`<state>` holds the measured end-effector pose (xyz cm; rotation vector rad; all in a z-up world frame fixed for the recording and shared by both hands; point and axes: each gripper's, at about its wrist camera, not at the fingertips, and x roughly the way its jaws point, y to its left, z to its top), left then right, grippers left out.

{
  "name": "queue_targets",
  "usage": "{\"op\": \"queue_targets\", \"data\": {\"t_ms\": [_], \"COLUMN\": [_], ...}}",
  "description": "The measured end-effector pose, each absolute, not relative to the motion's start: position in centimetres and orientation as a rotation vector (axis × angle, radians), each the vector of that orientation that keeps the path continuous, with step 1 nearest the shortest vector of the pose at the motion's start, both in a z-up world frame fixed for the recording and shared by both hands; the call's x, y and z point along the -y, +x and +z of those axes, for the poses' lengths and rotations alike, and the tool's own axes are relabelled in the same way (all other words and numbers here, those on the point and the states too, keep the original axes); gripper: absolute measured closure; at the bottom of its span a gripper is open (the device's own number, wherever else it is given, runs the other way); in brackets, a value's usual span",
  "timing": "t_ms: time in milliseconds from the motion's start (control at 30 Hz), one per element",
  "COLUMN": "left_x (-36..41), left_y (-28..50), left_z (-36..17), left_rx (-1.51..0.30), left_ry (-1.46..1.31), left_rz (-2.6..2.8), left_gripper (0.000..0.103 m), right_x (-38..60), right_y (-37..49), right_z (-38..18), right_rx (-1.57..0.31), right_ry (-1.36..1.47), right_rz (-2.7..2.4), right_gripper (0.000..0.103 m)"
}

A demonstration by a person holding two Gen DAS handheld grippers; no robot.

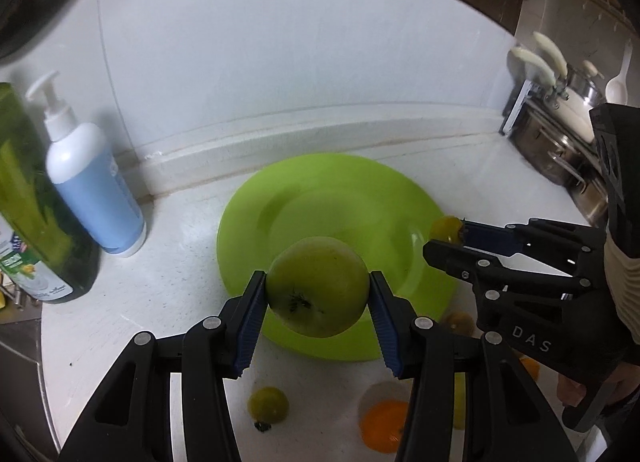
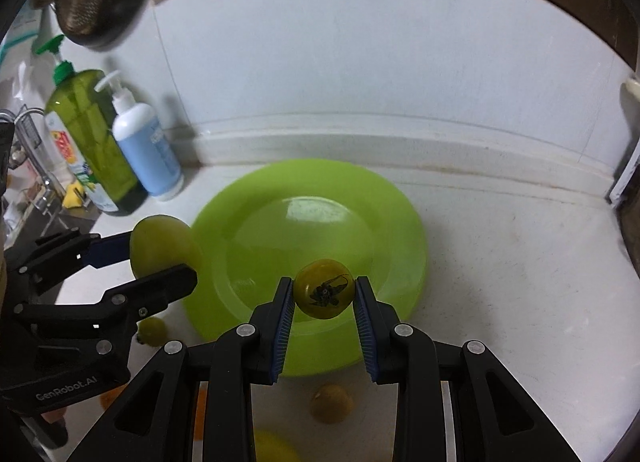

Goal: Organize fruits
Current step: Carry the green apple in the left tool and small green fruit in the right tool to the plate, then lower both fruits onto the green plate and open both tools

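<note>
Green apple (image 1: 318, 286) pinched by left gripper (image 1: 317, 294); right gripper (image 2: 323, 289) pinches small tomato (image 2: 323, 288).

orange fruit (image 1: 382, 424): right part hidden behind the left gripper's (image 1: 317, 286) right finger; kind cannot be told.
small yellow fruit (image 1: 459, 321): below the right gripper (image 1: 442, 236), partly hidden by its linkage.
green plate (image 2: 312, 222): near rim covered by the right gripper's fingers; blurred.
blurred yellow shape (image 2: 276, 448): between the finger bases, cut off by the bottom edge.
green bottle (image 1: 36, 202): cut off at the left edge.
</note>
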<state>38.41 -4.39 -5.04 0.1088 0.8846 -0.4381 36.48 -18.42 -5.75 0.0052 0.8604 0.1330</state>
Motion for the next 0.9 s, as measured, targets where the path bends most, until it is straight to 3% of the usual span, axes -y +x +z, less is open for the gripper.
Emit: {"op": "queue_targets", "data": {"t_ms": [900], "left_x": [5.1], "left_y": [40.4], "left_z": [-7.1], "left_rx": [-0.947], "left_ry": [0.095], "left_rz": [-0.448], "left_gripper": [0.051], "right_x": [18.6], "right_y": [38.6], "right_z": [-8.1], "right_rx": [-0.941], "right_ry": [0.041], "right_rz": [0.126], "right_gripper": [0.069]}}
